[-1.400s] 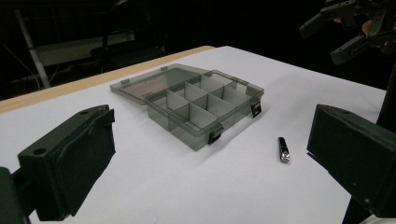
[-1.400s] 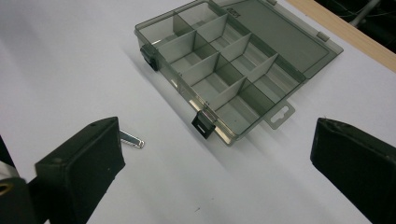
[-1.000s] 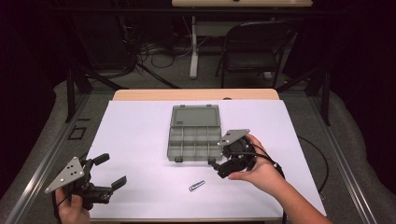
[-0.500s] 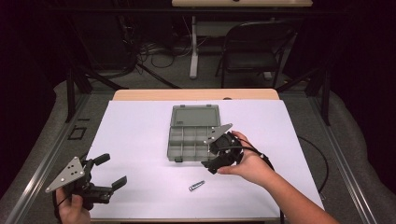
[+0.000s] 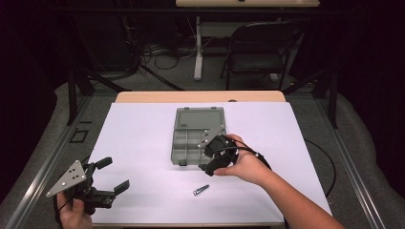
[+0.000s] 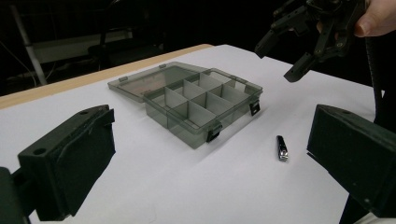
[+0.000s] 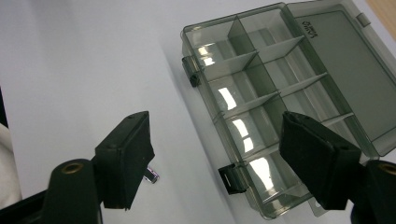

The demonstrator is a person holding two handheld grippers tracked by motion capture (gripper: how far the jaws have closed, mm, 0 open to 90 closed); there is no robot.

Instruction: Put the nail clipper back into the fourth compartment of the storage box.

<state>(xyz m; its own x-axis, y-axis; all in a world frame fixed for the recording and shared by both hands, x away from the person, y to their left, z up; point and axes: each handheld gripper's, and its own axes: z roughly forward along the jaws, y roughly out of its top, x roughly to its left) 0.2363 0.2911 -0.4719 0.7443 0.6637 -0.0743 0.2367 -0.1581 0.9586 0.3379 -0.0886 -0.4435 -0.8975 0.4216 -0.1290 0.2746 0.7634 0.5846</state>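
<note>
Approach step: right gripper [image 5: 213,159] hangs with jaws wide and empty above the near right corner of the compartment box [image 5: 197,136], which lies lid-open at mid-table. Nail clipper [image 5: 200,190], the small metal piece to be taken, rests flat on the white table cover [image 5: 143,138], just in front of the box and apart from it; in the right gripper view it peeks out from behind the left-hand jaw, so the tool appears not yet centred over it. Left gripper [image 5: 111,177] is held at the near left corner of the table, well apart from box and clipper, its jaws also spread wide with nothing between them.

Judged next move: the right gripper should descend toward the person, straddle the clipper across its narrow width, then close; a low, flat object calls for jaw tips close to the cover.

Compared with 0.5 s ago, the right gripper sits slightly nearer the clipper; left gripper, box and clipper are unchanged.
</note>
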